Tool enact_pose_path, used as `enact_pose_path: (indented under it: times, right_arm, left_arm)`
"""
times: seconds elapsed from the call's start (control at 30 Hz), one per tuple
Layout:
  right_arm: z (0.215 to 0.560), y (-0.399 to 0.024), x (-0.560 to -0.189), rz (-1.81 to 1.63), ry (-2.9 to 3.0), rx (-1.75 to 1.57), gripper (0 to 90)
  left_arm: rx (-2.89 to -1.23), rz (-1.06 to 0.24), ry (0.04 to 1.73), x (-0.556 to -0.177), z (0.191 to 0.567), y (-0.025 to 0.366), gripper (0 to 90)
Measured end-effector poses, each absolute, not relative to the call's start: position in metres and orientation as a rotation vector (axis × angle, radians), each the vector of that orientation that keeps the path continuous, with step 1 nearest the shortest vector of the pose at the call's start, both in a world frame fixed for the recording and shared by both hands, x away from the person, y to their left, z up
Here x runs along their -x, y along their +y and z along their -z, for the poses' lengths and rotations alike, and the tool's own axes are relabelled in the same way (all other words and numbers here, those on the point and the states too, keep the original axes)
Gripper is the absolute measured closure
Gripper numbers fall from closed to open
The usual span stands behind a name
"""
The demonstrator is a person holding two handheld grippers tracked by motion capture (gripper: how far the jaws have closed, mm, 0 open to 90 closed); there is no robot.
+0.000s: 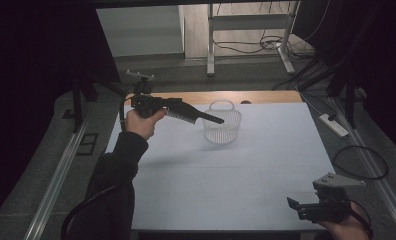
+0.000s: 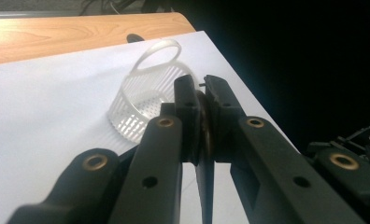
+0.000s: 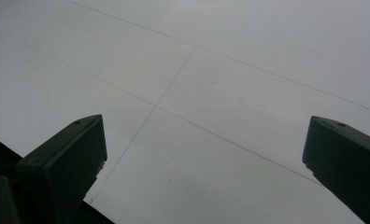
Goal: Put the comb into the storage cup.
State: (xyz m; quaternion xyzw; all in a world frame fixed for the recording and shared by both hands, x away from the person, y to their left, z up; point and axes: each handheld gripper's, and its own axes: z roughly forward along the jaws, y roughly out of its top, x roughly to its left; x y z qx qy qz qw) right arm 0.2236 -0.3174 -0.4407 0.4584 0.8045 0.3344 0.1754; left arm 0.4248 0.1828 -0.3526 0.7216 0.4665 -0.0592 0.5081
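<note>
left jaws clamp comb (image 1: 193,114) over basket (image 1: 222,127).

1. Dark long sleeve (image 1: 117,167) on the left forearm, cuff at the wrist.
2. Left gripper (image 2: 199,93): black linked arms, brass-coloured pivot rivets, small screw holes.
3. Black cable (image 1: 86,207) trailing beside the sleeve.
4. Right gripper (image 1: 292,203): black body, grey three-cornered plate (image 1: 338,180) on top, blocky dark pads.

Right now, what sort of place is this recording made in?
Probably a lab or recording studio: a white-covered table set between black curtains, loose cables and a power strip on the floor, and a bare metal desk frame behind.
</note>
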Motion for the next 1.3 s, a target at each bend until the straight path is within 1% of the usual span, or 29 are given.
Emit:
enact_pose_path:
  times: [0.77,1.3]
  right_arm:
    - [0.441,-0.316,-0.223,-0.936,2.293,-1.278,0.6]
    - [0.441,-0.315,-0.223,-0.932,2.302,-1.266,0.6]
  left_arm:
    - [-1.742,0.122,1.172,-0.452,0.364,0.172,83.9]
    - [-1.758,0.131,1.181,-0.469,0.373,0.153,83.9]
